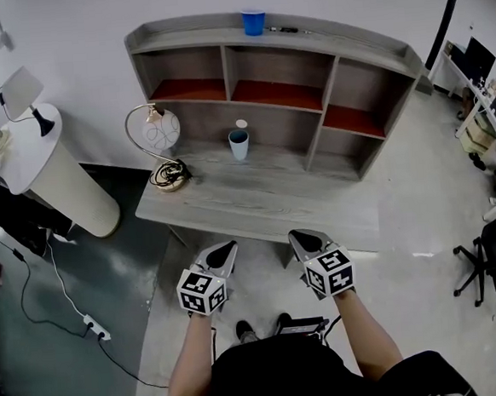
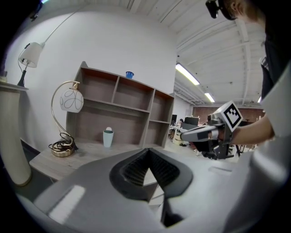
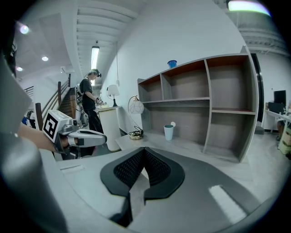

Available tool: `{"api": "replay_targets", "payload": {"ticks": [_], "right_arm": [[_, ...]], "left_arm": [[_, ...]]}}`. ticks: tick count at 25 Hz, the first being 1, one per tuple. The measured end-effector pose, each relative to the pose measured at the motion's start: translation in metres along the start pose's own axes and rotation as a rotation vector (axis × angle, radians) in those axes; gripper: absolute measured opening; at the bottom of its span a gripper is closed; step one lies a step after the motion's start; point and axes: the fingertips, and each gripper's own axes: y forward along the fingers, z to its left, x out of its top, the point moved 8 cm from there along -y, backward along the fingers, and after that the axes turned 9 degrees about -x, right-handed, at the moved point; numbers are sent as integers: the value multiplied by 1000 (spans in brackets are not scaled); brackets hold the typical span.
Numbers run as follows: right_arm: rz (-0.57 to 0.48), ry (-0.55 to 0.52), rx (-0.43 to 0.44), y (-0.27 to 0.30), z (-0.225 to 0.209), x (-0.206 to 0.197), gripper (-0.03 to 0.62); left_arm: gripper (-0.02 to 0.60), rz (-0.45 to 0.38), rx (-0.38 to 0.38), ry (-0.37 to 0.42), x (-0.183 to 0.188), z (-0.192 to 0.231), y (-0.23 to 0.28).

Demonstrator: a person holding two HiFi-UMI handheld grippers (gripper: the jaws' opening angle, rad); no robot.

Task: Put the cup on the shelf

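One grey wooden shelf unit (image 1: 341, 83) stands ahead of both tongs, at the back of a single grey tabletop (image 1: 249, 206) whose near edge lies just beyond their tips. One white round pedestal (image 1: 58, 178) stands well to the left of the left tongs, off the tabletop.

There are two lamps. A globe lamp (image 1: 159, 131) on a curved gold stem stands on the tabletop ahead and left of the left tongs, and a shaded lamp (image 1: 22, 91) stands on the pedestal.

The two tongs are side by side and apart. The left tongs (image 1: 226, 250) and the right tongs (image 1: 301, 236) both have their jaws pressed together with nothing between them.

There are two cups. A pale cup (image 1: 239, 144) stands upright on the tabletop inside the wide bottom bay, straight ahead between the two tongs and well apart from both. A blue cup (image 1: 254, 21) stands on the shelf unit's top board, farther ahead.

One small white round thing (image 1: 241, 124) shows just behind the pale cup.
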Motion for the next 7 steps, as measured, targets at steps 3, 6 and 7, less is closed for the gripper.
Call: {"api": "replay_targets", "payload": {"ticks": [3, 6, 7], "right_arm": [[-7, -5, 12, 1, -3, 2, 12], [-12, -10, 22, 1, -7, 4, 12], [-13, -12, 25, 1, -8, 5, 12]], "left_arm": [[-2, -3, -4, 12, 4, -5, 5], [-2, -1, -11, 18, 5, -9, 10], [-2, 1, -13, 20, 6, -10, 11]]}}
